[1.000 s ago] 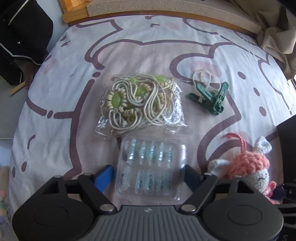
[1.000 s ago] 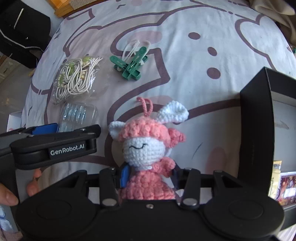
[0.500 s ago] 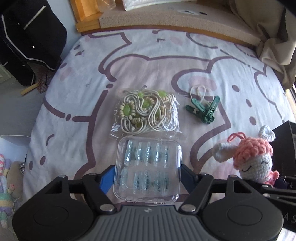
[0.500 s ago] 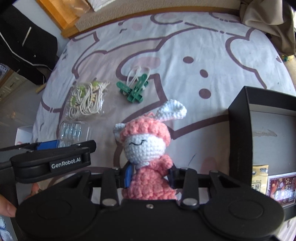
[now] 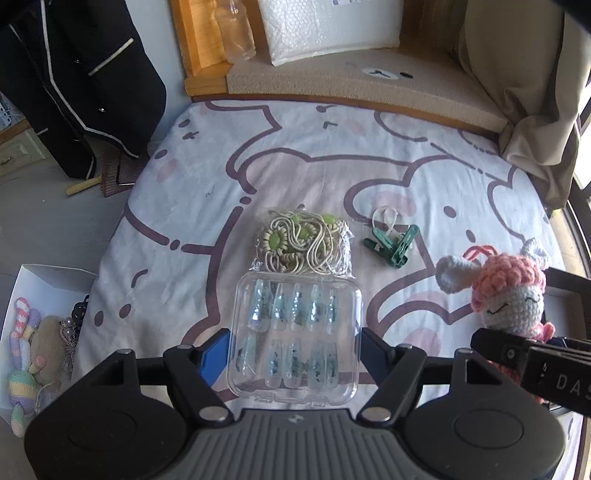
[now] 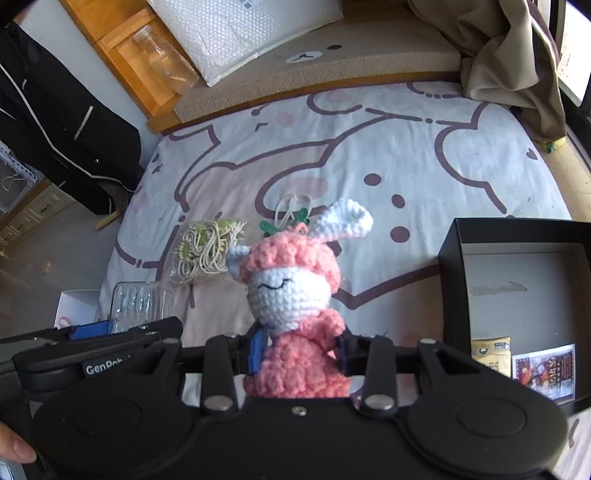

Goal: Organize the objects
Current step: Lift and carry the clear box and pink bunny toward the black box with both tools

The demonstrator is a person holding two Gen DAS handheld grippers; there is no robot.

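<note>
My left gripper [image 5: 293, 349] is shut on a clear plastic case of blue press-on nails [image 5: 295, 336], held above the bed. My right gripper [image 6: 299, 350] is shut on the pink body of a crocheted bunny doll [image 6: 291, 295], lifted off the bed; the doll [image 5: 506, 295] also shows at the right of the left wrist view. On the bedsheet [image 5: 314, 177] lie a clear bag of cream cords with green beads [image 5: 303, 247] and green clothes pegs [image 5: 391, 247]. The case [image 6: 142, 304] appears at lower left in the right wrist view.
An open black box [image 6: 517, 236] with small packets inside stands at the right. A white box [image 5: 51, 280] holding soft toys sits on the floor at the left. Beyond the bed are a tan cushion [image 5: 351, 85], a bubble-wrap parcel [image 5: 321, 26], a dark coat [image 5: 74, 74] and a curtain [image 5: 528, 110].
Both grippers have risen with their loads. The nail case and the doll left the bedsheet, and more of the bed and room came into view.
</note>
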